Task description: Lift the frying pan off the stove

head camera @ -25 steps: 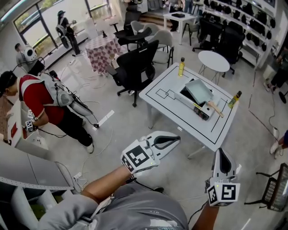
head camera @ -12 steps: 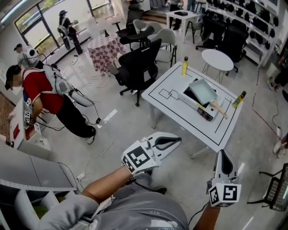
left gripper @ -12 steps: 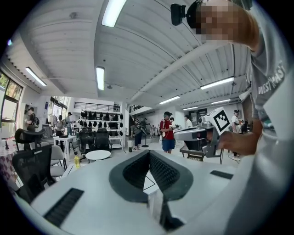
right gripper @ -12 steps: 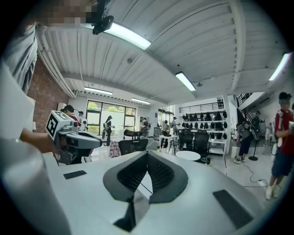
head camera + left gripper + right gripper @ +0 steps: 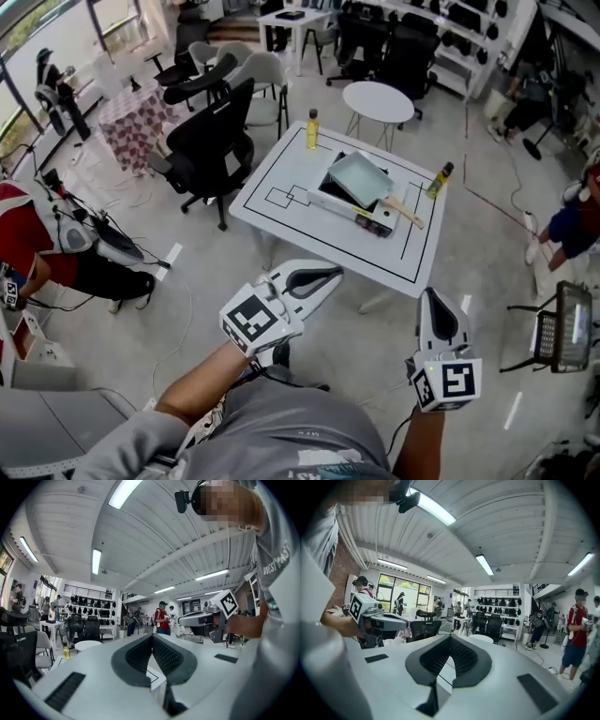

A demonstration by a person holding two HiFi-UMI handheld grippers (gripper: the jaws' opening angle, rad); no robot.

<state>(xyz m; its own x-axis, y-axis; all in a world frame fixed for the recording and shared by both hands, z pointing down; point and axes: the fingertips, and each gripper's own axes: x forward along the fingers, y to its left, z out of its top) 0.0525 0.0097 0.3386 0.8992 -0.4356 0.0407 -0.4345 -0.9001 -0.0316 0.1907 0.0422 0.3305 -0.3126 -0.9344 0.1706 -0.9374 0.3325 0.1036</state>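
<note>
The left claw [image 5: 330, 276] and the right claw [image 5: 434, 300] are both clenched with nothing in them, each pair of jaws meeting at the tips. Both are held out over the floor, just short of the white table [image 5: 298, 217]. Well ahead of them, nearer the right claw's line, the frying pan [image 5: 360, 177] sits on the stove [image 5: 349, 203], with its wooden handle pointing towards the right claw. A yellow bottle [image 5: 312, 129] stands at the table's far edge, beyond the left claw.
</note>
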